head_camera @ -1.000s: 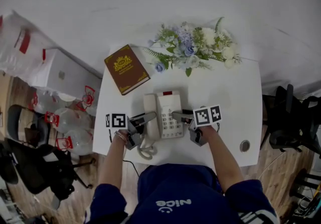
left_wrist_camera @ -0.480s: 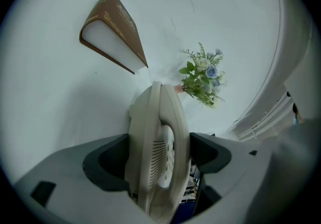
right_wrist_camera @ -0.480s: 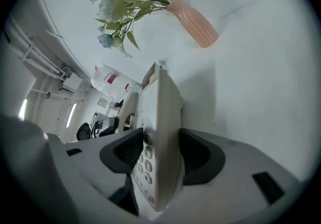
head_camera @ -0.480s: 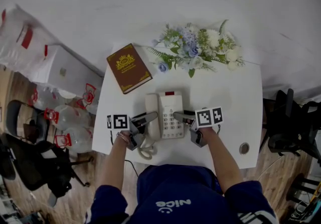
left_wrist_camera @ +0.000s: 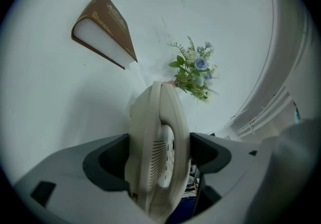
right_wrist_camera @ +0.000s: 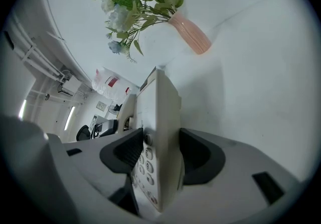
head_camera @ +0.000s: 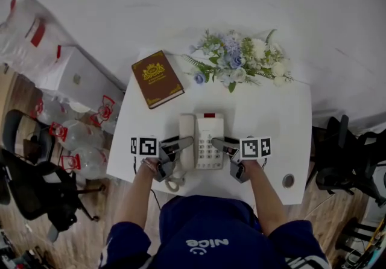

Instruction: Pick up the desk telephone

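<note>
The cream desk telephone (head_camera: 202,140) lies on the white table (head_camera: 271,117), handset on its left, keypad on its right. My left gripper (head_camera: 181,143) is shut on the handset side (left_wrist_camera: 159,142); the dark pads (left_wrist_camera: 108,160) press both faces. From the other side my right gripper (head_camera: 218,143) is shut on the keypad edge (right_wrist_camera: 159,132), with buttons showing between the jaws. Whether the phone is off the table I cannot tell. Its coiled cord (head_camera: 174,181) hangs at the front left.
A brown book (head_camera: 157,78) lies at the table's back left, also in the left gripper view (left_wrist_camera: 108,24). A flower bunch (head_camera: 238,61) lies at the back, its pink vase (right_wrist_camera: 188,34) beyond the phone. Black chairs (head_camera: 344,153) and bags (head_camera: 78,141) flank the table.
The head view has shifted a little. Both grippers stay clamped on the phone's two sides, and the phone sits slightly farther from the book than before.
</note>
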A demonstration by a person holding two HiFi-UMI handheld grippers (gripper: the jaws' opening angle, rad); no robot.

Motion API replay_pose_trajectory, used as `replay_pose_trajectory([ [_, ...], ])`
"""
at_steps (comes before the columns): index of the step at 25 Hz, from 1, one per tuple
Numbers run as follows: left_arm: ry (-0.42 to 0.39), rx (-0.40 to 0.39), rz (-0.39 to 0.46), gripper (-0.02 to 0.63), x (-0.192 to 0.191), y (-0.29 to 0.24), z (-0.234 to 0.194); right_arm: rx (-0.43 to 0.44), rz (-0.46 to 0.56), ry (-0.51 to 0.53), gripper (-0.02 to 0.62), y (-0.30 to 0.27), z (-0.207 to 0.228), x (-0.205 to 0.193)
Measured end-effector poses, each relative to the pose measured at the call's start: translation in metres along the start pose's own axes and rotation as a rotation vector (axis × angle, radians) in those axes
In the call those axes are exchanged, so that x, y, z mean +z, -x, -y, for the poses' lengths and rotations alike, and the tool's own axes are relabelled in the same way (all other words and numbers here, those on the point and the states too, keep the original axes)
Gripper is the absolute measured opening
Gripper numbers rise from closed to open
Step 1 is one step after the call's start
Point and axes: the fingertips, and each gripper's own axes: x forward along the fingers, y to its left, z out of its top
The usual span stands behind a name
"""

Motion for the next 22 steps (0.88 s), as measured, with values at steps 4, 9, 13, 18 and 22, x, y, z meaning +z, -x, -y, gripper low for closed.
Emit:
replay_pose_trajectory([
  [4,-0.028,-0.015,0.008,0.379,-0.003,0.003,0.015,-0.002,0.036,0.021,0.245,0.012,-0.01,-0.001],
  [9,-0.107,-0.012,0.03,0.379,-0.005,0.016,0.036,0.007,0.087,0.058,0.245,0.027,-0.031,-0.003],
  [13,-0.119,-0.02,0.044,0.379,-0.012,0.028,0.055,0.016,0.125,0.07,0.245,0.038,-0.05,-0.012],
  [18,-0.153,-0.051,0.056,0.379,-0.02,0.04,0.079,0.024,0.165,0.089,0.245,0.05,-0.069,-0.022],
  [22,-0.158,-0.035,0.077,0.379,-0.028,0.053,0.086,0.025,0.211,0.115,0.245,0.061,-0.085,-0.027],
])
